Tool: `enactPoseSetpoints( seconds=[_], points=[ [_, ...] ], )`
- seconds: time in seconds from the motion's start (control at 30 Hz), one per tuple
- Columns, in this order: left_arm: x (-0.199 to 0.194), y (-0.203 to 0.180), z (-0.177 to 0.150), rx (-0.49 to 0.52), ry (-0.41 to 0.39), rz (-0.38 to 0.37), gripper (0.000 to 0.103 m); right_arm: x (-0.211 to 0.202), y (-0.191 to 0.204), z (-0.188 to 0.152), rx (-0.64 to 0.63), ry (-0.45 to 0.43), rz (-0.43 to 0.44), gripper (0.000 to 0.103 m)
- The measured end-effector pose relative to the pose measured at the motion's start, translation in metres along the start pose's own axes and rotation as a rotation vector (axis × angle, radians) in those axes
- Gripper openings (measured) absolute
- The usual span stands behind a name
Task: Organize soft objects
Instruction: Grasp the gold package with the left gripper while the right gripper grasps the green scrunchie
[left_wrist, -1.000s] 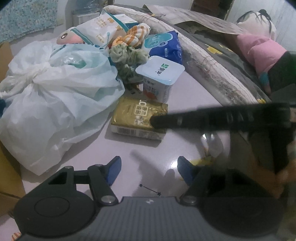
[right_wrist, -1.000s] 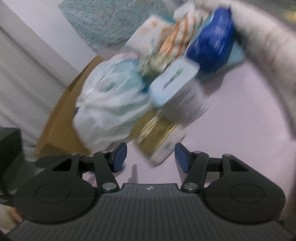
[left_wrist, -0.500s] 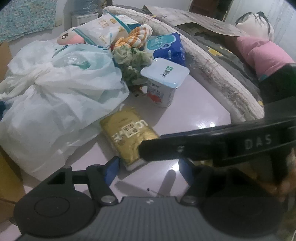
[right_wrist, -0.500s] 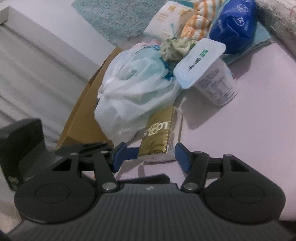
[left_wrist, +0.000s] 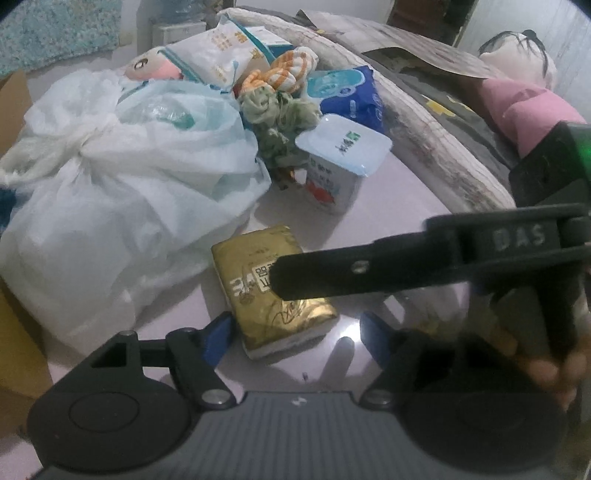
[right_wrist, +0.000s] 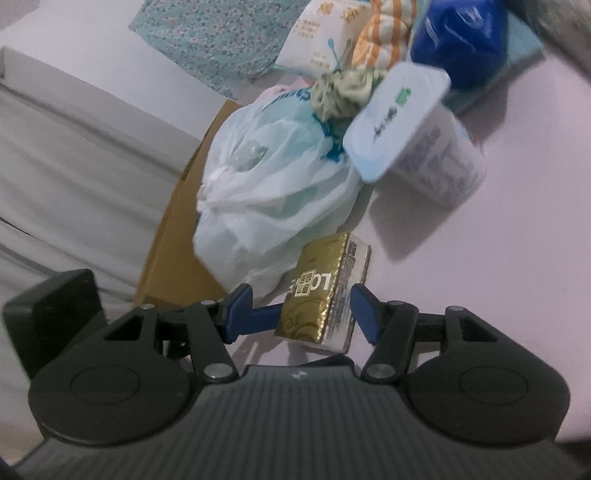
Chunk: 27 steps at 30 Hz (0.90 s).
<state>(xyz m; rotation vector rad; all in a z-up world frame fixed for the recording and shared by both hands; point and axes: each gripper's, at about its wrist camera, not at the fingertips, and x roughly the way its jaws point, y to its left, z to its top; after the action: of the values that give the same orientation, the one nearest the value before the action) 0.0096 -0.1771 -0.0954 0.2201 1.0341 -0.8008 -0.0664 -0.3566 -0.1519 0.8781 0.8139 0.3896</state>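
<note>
Both your grippers frame the gold tissue pack.

Left wrist view: your left gripper (left_wrist: 293, 334) has just been spreading its jaws; the gold tissue pack (left_wrist: 273, 291) lies between them on the pink table (left_wrist: 399, 206), ungripped, with the white plastic bag (left_wrist: 118, 206) just left of it.
Right wrist view: your right gripper (right_wrist: 297, 314) stands released around the pack (right_wrist: 321, 291), pads apart from it.
</note>
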Motion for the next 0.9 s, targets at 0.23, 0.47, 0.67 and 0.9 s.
enactPoseSetpoints(
  seconds=[0.23, 0.47, 0.67, 0.9],
  points=[
    [-0.012, -0.001, -0.006, -0.017, -0.006, 0.017, 0.082, -0.023, 0.005, -0.01, -0.015, -0.018, -0.032, 0.059],
    [0.007, -0.006, 0.012, -0.024, 0.026, 0.073, 0.089, -0.085, 0.024, 0.008, -0.112, -0.195, -0.129, 0.069],
    [0.018, -0.015, 0.014, 0.028, 0.035, 0.136, 0.071, -0.093, 0.035, 0.028, -0.225, -0.264, -0.286, 0.081],
    [0.014, -0.009, 0.014, 0.028, 0.028, 0.138, 0.065, -0.057, 0.051, 0.053, -0.391, -0.205, -0.419, 0.084]
  ],
)
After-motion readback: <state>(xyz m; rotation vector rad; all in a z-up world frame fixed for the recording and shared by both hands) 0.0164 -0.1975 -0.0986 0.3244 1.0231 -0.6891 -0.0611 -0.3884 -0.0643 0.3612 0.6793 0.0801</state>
